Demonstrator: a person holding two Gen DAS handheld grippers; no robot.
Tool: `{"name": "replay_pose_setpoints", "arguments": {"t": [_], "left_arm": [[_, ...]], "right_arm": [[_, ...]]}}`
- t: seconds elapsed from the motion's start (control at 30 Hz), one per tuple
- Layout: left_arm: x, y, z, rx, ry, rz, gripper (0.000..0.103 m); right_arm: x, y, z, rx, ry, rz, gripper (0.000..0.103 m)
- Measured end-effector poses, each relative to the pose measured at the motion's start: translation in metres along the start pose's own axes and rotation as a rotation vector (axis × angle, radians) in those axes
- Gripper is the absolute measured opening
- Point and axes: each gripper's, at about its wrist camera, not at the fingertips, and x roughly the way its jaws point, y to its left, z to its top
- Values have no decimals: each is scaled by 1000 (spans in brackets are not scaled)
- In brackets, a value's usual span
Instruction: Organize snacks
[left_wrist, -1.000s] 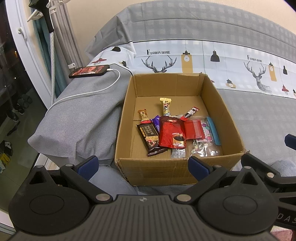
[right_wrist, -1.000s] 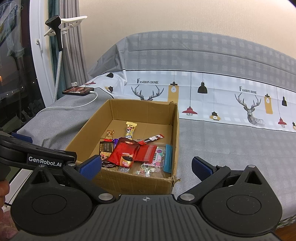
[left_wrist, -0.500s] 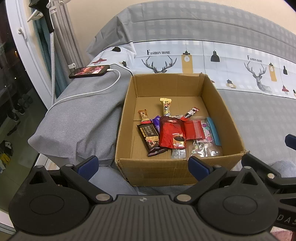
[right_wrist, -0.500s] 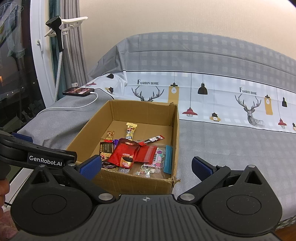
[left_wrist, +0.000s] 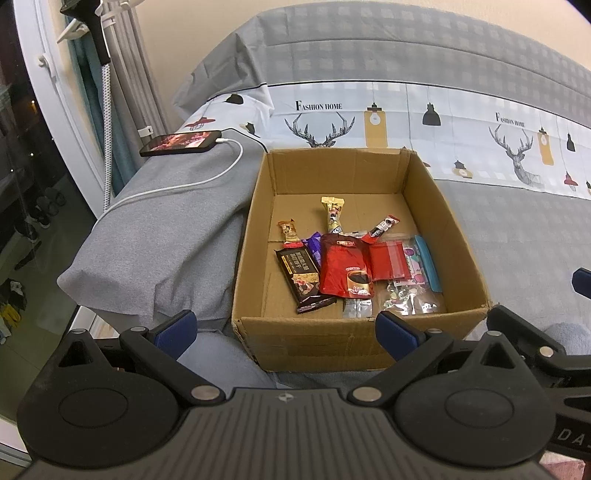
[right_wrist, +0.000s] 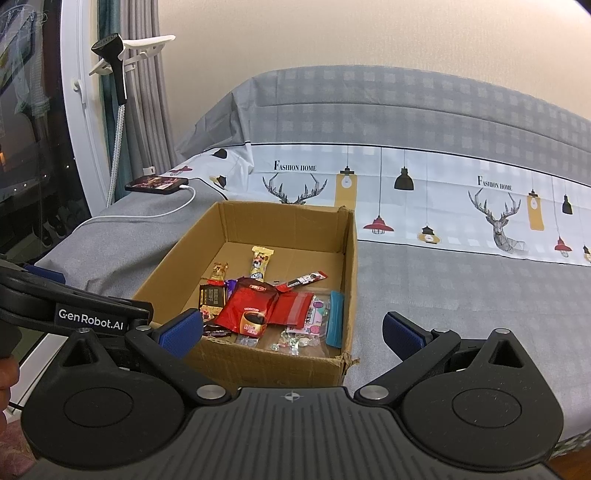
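An open cardboard box (left_wrist: 251, 236) (right_wrist: 351, 258) sits on the grey bed. Inside lie several snacks: a red coffee pouch (left_wrist: 343, 269) (right_wrist: 251, 306), a dark chocolate bar (left_wrist: 301, 275) (right_wrist: 211, 299), a yellow wrapped bar (left_wrist: 332, 212) (right_wrist: 260, 260), a small orange bar (left_wrist: 289, 234), a thin red stick pack (left_wrist: 382, 229) (right_wrist: 306, 278), a red zip bag (left_wrist: 388, 262) and a clear bag of candies (left_wrist: 410, 291) (right_wrist: 295, 341). My left gripper (left_wrist: 284, 328) is open and empty in front of the box's near wall. My right gripper (right_wrist: 291, 328) is open and empty, near the box's front right corner.
A phone (left_wrist: 181, 142) (right_wrist: 157, 183) on a white charging cable (left_wrist: 207, 177) lies on a grey pillow (left_wrist: 155, 240) left of the box. A window frame and curtains (left_wrist: 110, 92) stand at far left. The patterned bed sheet (right_wrist: 461, 277) spreads to the right.
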Motion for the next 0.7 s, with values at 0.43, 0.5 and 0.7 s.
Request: {"name": "replay_pose_setpoints", "arguments": {"t": [0.43, 0.5, 0.7], "left_arm": [[-2, 4, 4, -7, -18, 21, 103], [-2, 4, 3, -5, -19, 21, 103], [-2, 3, 1, -2, -27, 41, 103]], "right_arm": [[0, -1, 1, 7, -9, -16, 103], [0, -1, 1, 5, -8, -15, 103], [0, 0, 1, 2, -9, -14, 103]]}}
